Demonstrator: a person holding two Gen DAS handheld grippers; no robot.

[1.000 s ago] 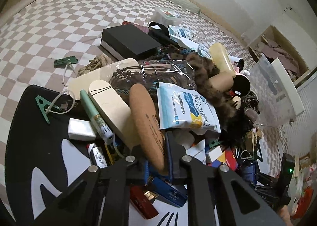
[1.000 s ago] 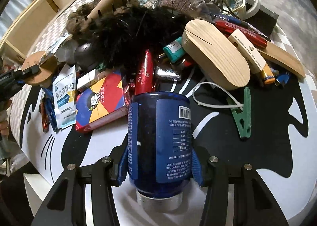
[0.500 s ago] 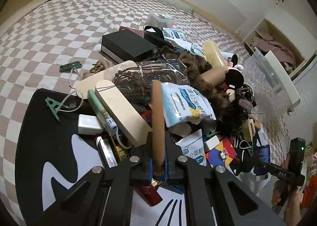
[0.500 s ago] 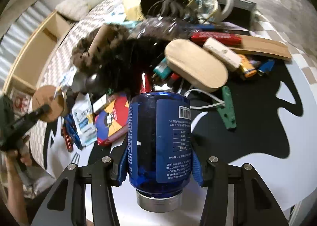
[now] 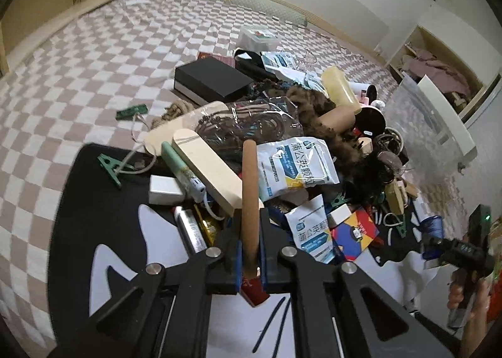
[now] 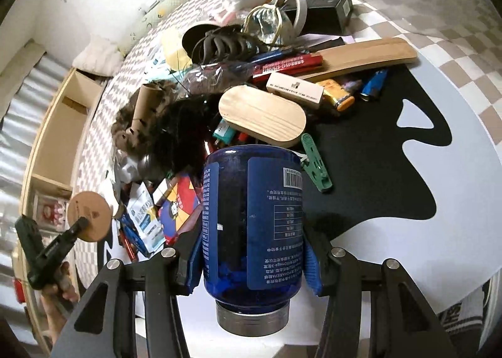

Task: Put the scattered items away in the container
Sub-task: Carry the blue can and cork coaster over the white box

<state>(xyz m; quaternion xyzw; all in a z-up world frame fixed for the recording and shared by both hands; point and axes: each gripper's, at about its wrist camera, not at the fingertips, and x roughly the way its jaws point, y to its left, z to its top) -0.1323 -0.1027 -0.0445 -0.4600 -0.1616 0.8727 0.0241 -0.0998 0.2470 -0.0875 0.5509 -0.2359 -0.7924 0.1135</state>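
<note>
Blue jar (image 6: pixel 252 226) upside-down in right tool (image 6: pixel 252 264)

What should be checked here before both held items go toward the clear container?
1. Left gripper shut on the cork disc, held edge-on: ok.
2. Right gripper shut on the blue bottle, cap toward the camera: ok.
3. Both items lifted off the pile: ok for the disc; cannot tell for the bottle.
4. Clear container in view, on the far side of the pile: ok.
5. Container opening unobstructed: cannot tell; the white lid rests against it.
6. The two grippers apart from each other: ok.
</note>
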